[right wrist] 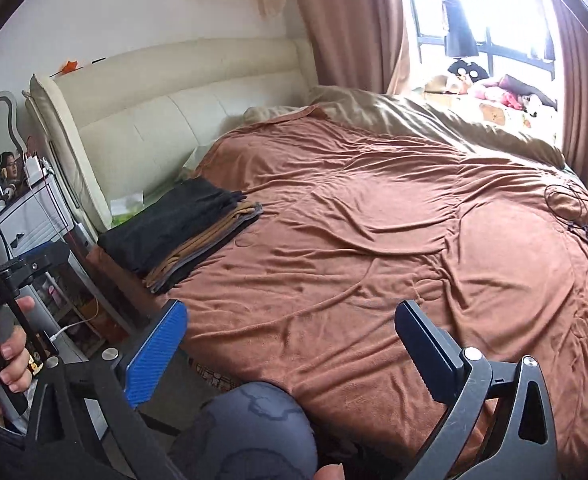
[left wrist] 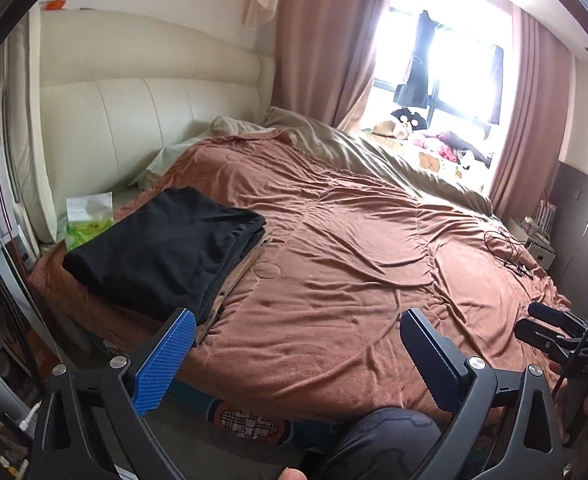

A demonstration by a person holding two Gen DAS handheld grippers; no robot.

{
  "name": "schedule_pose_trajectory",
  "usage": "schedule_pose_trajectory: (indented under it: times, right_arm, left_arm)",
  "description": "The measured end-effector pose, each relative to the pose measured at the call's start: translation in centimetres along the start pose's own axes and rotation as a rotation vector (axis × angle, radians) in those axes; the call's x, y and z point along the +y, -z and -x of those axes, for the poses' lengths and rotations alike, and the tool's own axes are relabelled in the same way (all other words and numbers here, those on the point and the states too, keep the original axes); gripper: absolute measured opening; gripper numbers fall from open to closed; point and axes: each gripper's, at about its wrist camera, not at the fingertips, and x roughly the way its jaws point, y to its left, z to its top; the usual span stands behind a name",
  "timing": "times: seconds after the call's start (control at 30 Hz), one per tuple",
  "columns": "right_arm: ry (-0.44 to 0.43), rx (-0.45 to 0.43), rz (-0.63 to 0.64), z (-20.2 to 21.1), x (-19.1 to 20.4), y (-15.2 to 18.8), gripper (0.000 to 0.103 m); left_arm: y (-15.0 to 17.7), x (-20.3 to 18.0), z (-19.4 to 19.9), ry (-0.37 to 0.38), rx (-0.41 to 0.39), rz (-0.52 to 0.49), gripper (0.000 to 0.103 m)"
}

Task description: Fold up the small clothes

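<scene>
A stack of folded clothes (left wrist: 165,248) lies at the near left corner of the bed, a black piece on top and brown and grey ones under it; it shows too in the right wrist view as the folded stack (right wrist: 181,232). My left gripper (left wrist: 298,334) hangs open over the bed's near edge, just right of the stack, with nothing between its fingers. My right gripper (right wrist: 291,326) is open as well, empty, above the brown blanket (right wrist: 374,220) and well to the right of the stack. The right gripper's body (left wrist: 562,336) shows at the right edge of the left wrist view.
A cream padded headboard (left wrist: 133,120) stands at the bed's left end. A green-and-white packet (left wrist: 87,216) lies behind the stack. Black cables (left wrist: 510,248) trail on the blanket's far right. A person's knee (right wrist: 249,428) is at the bed's near edge. A dresser (right wrist: 33,216) stands to the left.
</scene>
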Motion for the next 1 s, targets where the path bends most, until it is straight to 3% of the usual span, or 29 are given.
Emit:
schedule_pose_trajectory:
  times: [0.47, 1.0]
  right_arm:
    - [0.027, -0.072, -0.04, 9.2, -0.1, 5.7, 0.103]
    - [0.063, -0.142, -0.045, 14.7, 0.5, 10.2, 0.103]
  left_arm:
    - [3.4, -6.1, 7.7, 0.041, -0.084, -0.101, 0.103]
    - [7.8, -7.5, 12.6, 0.08, -0.123, -0.147, 0.103]
